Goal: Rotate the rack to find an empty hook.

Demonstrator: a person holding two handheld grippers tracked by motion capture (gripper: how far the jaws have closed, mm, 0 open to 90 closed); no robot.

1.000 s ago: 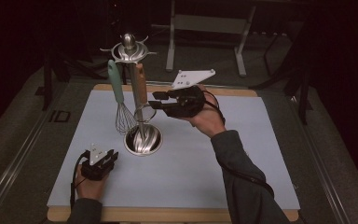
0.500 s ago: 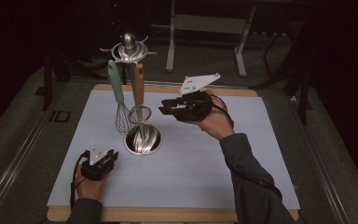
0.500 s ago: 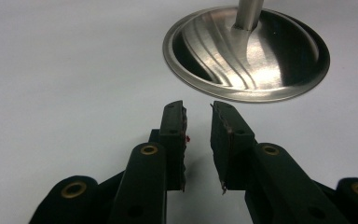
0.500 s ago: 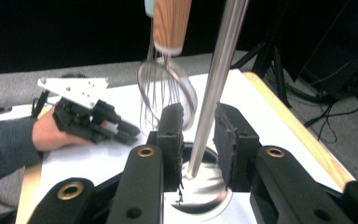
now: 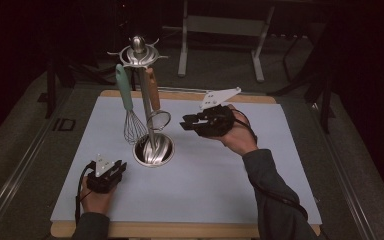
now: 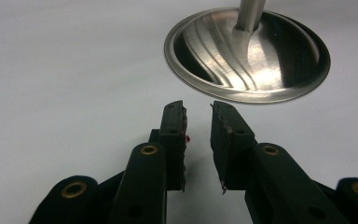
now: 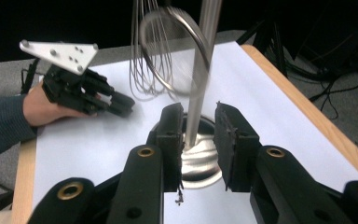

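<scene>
A steel utensil stand [image 5: 145,100] rises from its round base [image 5: 153,150] at the mat's left middle. From its crown hang a whisk [image 5: 132,125] with a teal handle and a small wire strainer [image 5: 159,120] with a brown handle. My right gripper [image 5: 185,123] hovers just right of the strainer, pointing at it, its jaws a narrow gap apart and empty. In the right gripper view the blurred strainer ring [image 7: 177,28] and the pole [image 7: 200,70] stand beyond my right gripper [image 7: 199,112]. My left gripper [image 5: 121,167] rests on the mat left of the base, slightly open and empty.
A pale mat [image 5: 220,170] covers the wooden table [image 5: 180,230]. The stand's base [image 6: 247,60] lies just ahead of my left gripper [image 6: 198,109]. Dark floor and a metal frame [image 5: 220,25] lie beyond the table's far edge.
My right gripper has drawn back from the strainer, moving right and down. The strainer stays hanging on the stand. The left hand has kept still.
</scene>
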